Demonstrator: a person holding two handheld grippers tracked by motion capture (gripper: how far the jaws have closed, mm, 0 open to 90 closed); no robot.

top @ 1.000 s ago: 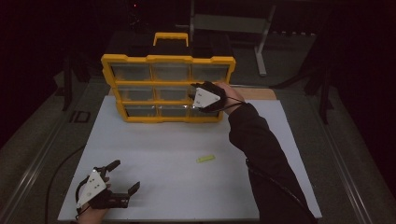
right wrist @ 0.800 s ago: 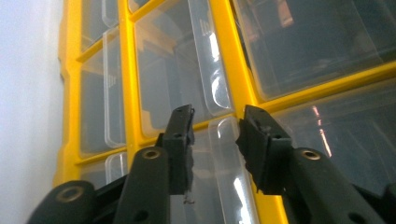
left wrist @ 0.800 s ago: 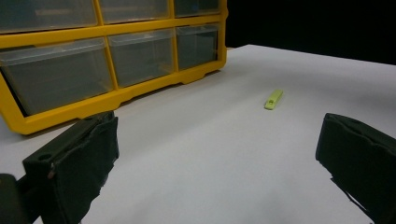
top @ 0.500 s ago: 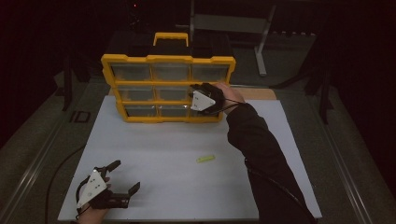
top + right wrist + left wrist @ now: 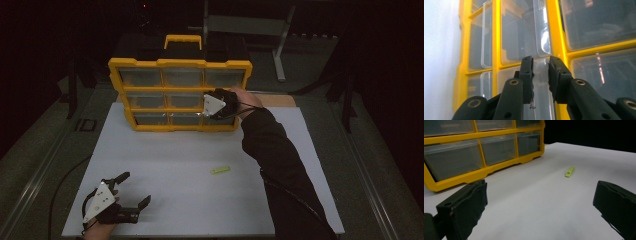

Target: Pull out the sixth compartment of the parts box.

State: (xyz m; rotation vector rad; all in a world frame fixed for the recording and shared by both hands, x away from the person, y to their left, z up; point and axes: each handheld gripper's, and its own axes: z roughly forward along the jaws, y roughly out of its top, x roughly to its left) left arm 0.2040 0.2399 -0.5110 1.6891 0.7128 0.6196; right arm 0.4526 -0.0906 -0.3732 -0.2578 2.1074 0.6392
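At the near left of the white tabletop [image 5: 165, 150] we see the left claw [image 5: 134, 191] resting with its jaws spread wide and nothing between them. Right of it and well apart lies a small yellow-green piece [image 5: 220, 170]. At the far side, the right claw [image 5: 540, 75] has just been closing, jaws narrowly on a clear drawer tab [image 5: 540, 67] of the yellow drawer cabinet [image 5: 150, 64].

White table [image 5: 165, 150], yellow drawer organizer [image 5: 177, 63] at back, small green item [image 5: 220, 170], maybe marker
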